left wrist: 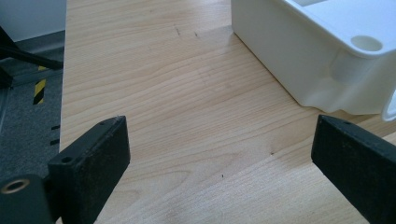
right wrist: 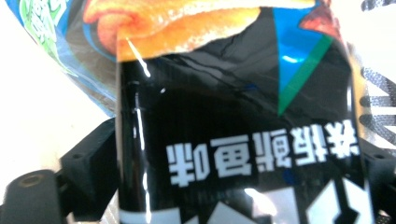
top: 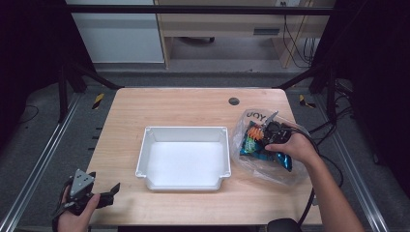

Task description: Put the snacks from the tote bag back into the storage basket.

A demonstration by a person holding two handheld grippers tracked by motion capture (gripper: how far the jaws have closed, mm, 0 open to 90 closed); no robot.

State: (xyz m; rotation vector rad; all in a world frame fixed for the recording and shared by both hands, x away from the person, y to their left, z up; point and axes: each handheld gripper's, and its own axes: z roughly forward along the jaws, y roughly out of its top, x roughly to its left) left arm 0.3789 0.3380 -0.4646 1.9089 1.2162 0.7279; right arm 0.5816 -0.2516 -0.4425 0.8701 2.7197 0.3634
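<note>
At a pale wood-grain table, my left claw rests at the near left corner, its two flat black jaws spread wide over bare wood with nothing between them. Just ahead of it in the left gripper view stands the tray, smooth white moulded plastic with rounded corners and a round dimple in the rim. From the high view the tray is a shallow rectangle at the table's centre, and nothing lies in it.

My right claw reaches into a crinkled clear plastic bag printed with dark letters, lying at the table's right side, just beside the tray. Inside it is a glossy snack packet, blue and black with orange. In the right gripper view the packet fills the space between my jaws: shiny black film, white characters upside down, a blue and green triangle, creased and catching light. I cannot tell whether the jaws actually pinch it.
</note>
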